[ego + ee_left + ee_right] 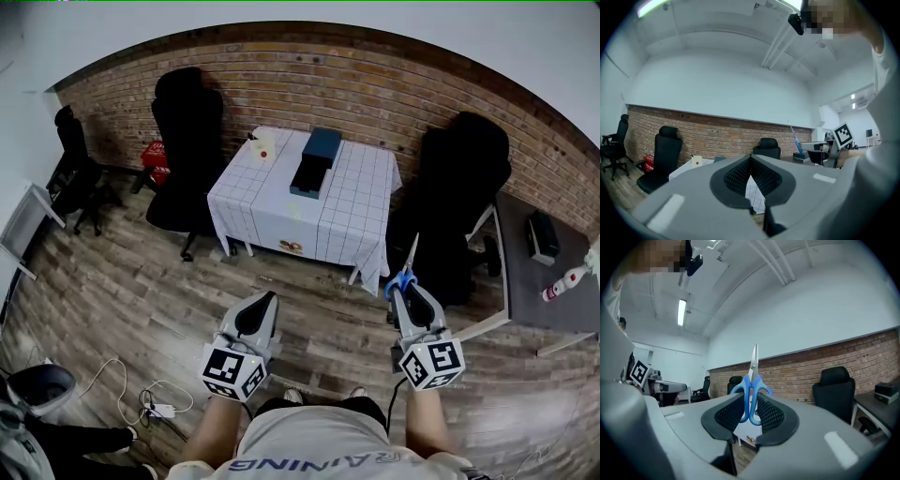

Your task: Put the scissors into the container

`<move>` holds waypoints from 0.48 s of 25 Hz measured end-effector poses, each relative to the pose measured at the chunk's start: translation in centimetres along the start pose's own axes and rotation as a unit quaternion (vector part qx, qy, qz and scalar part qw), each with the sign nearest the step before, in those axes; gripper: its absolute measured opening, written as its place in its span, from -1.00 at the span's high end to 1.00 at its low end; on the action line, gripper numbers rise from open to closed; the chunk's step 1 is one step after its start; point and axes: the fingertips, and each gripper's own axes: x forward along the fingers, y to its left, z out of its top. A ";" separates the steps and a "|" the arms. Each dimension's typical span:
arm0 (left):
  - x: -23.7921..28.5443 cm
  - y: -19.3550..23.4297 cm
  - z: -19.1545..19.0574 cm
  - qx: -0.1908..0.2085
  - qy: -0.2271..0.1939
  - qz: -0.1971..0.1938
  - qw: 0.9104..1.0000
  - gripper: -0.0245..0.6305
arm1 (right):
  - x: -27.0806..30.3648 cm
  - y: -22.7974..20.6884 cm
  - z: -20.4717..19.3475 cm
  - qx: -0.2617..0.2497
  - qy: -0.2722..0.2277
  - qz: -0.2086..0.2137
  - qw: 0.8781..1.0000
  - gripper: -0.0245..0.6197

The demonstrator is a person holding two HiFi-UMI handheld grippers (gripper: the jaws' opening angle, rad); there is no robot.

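Head view: the right gripper (405, 298) holds the scissors (407, 267) blades up, well apart from the dark container (314, 161) on the table (361, 202); left gripper view: the left gripper (751, 161) is closed and empty; right gripper view: the jaws clamp the blue handles

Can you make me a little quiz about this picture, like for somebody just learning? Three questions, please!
1. True or false: the left claw grips the scissors.
2. Where is the dark container? A) on the floor B) on the checked table C) on a chair
3. Fill in: the scissors' handles are coloured ___.
Key: 1 false, the right claw grips them; 2 B; 3 blue.
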 end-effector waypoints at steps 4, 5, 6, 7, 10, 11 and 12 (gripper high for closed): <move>-1.4 2.4 -0.9 -0.016 0.002 0.005 1.000 0.92 | 1.3 2.3 -0.7 -0.002 0.007 0.003 1.000 0.61; -1.6 2.8 -1.2 -0.020 0.004 0.005 1.000 0.92 | 1.6 2.8 -0.9 -0.005 0.012 0.006 1.000 0.61; -1.8 3.1 -1.5 -0.024 0.005 0.004 1.000 0.92 | 1.9 3.2 -1.2 -0.006 0.015 0.008 1.000 0.61; -1.8 3.5 -1.9 -0.027 0.007 0.004 1.000 0.92 | 2.3 3.4 -1.3 -0.008 0.017 0.009 1.000 0.61; -1.1 4.6 -2.4 -0.036 0.011 0.006 0.999 0.92 | 4.1 3.5 -1.5 -0.008 0.026 0.015 1.000 0.61; -0.7 5.0 -2.2 -0.039 0.012 0.008 0.999 0.92 | 5.1 3.4 -1.5 -0.006 0.031 0.020 0.999 0.61; -0.1 5.5 -1.9 -0.041 0.013 0.011 0.999 0.92 | 6.4 3.4 -1.3 -0.004 0.037 0.028 0.999 0.61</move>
